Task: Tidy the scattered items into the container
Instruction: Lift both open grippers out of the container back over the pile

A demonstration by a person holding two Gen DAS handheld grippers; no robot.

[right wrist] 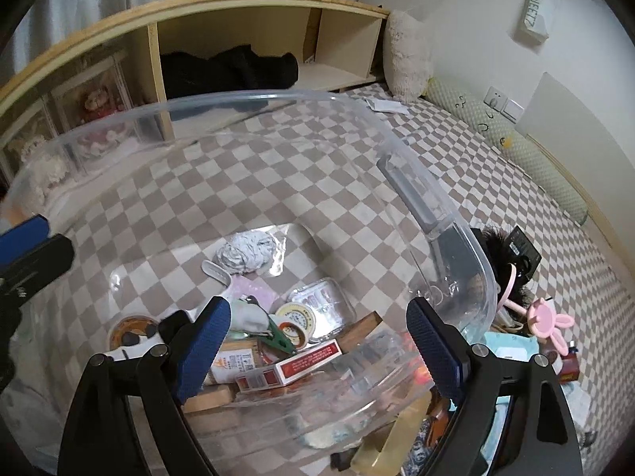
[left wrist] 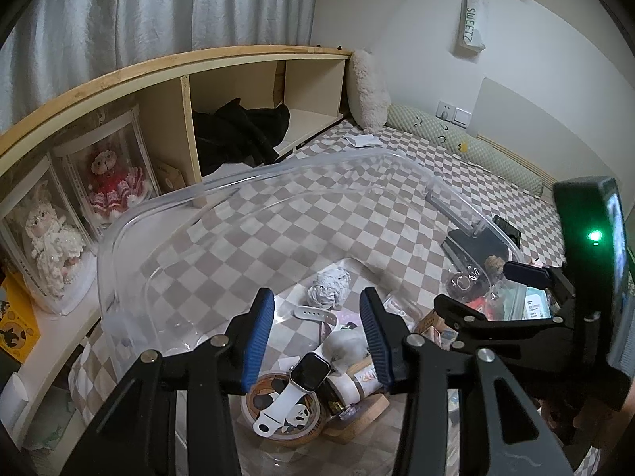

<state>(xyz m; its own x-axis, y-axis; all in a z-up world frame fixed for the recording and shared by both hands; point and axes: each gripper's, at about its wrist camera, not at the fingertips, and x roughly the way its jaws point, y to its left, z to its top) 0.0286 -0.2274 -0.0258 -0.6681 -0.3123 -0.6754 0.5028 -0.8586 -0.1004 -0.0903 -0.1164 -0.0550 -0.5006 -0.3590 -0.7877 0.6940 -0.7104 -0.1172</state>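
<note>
Clear plastic container (left wrist: 119, 246) fills frame centre on checkered bedding; smartwatch (left wrist: 307, 373) lies inside, lower centre, below left gripper (left wrist: 319, 337), jaws parted, empty; right gripper (right wrist: 317, 351) wide open, empty.

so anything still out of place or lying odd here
Yes. A pink bunny brush and a black box still lie on the checked blanket, outside the clear bin. Inside, the white watch sits askew across a panda tape roll.
</note>
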